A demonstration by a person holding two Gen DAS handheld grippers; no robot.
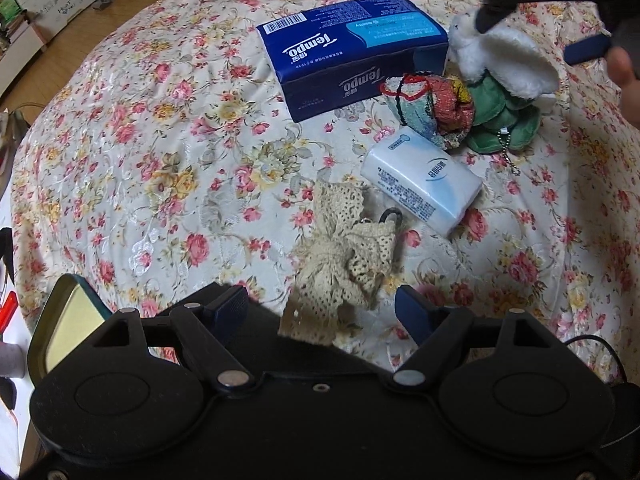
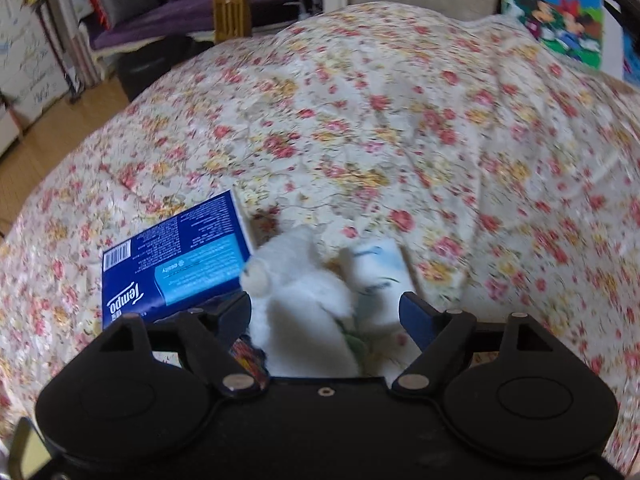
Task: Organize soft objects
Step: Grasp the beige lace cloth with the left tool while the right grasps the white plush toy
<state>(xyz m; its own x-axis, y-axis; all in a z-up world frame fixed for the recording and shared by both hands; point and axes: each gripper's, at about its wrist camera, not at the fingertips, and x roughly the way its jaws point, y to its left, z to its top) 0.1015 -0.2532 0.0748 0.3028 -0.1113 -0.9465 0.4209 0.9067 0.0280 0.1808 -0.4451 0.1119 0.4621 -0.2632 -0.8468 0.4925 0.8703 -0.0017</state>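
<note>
On the floral bedspread (image 1: 140,168) ahead of me, the soft things are lying in one loose cluster, so I am judging the sorting as barely begun: nothing is stacked, lined up or set into any container that I can see.

Going from the left, a wide stretch of bare cover is lying open between the bed's left edge, where the wooden floor (image 1: 60,60) is showing, and the big blue Tempo tissue pack (image 1: 352,52). That stretch is looking like my best free room for laying things out. My left hand-held gripper (image 1: 320,310) is pointing steeply down with its jaws standing apart and gripping nothing; the cream lace bow (image 1: 344,256) is lying just past the fingertips, its loose tail reaching in between them, and I cannot tell whether a pad is touching it.

Further right, the small white tissue pack (image 1: 420,184) is lying just beside the bow. Behind it the patchwork pouch (image 1: 432,108) is touching the white plush toy (image 1: 496,60) in its green outfit, which is sitting close against the big pack.

At the right, my right hand-held gripper (image 2: 326,312) is hanging over that plush toy (image 2: 304,300) with its jaws apart on either side of it, the pads not pressing it. Another pale tissue pack (image 2: 380,264) is lying beside the toy there. Beyond it the bed is running on clear and wide, with a cartoon picture (image 2: 556,12) at its far corner; that view is blurred.
</note>
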